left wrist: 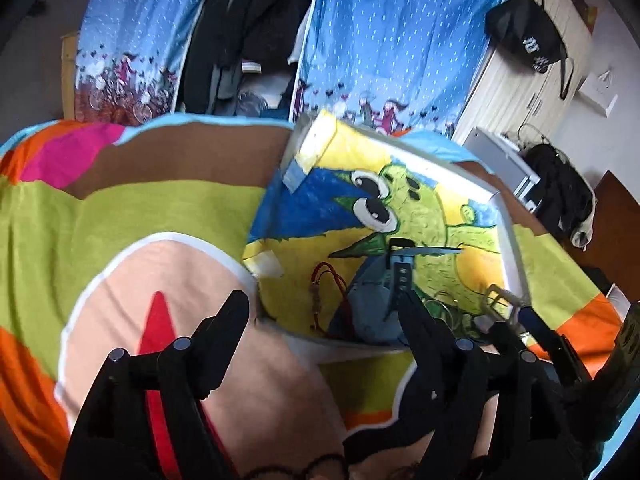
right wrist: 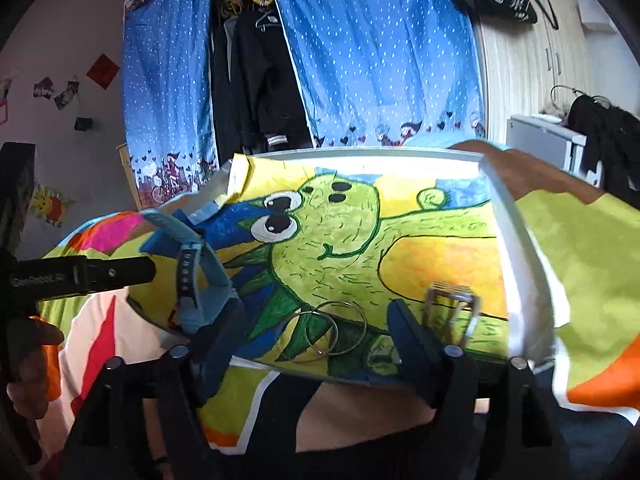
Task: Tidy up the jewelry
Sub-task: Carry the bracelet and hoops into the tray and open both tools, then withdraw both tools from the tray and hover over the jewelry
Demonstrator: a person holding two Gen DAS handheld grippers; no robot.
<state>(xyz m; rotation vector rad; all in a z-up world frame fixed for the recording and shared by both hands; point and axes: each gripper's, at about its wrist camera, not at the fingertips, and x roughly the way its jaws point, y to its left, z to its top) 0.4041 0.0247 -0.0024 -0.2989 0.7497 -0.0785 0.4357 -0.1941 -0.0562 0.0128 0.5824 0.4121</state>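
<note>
1. Notably, the left hand-held gripper [left wrist: 320,312] stands wide, empty, beside the tray [right wrist: 516,240].
2. Blue watch strap [right wrist: 208,276]: light, floppy; lies against the right hand-held gripper [right wrist: 316,320], also wide. Pinch mid-band.
3. Thin slippery rings [right wrist: 332,332] lie inside the tray.

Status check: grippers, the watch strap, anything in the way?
Left gripper open. Right gripper open. Blue watch strap over the tray edge, against both. Metal rings and silver buckle by the right gripper.

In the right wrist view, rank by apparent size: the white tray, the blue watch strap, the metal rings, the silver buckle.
1. White tray.
2. Blue watch strap, though it is nearer the camera.
3. Metal rings.
4. Silver buckle; close to the rings, so their order is unsure.
</note>
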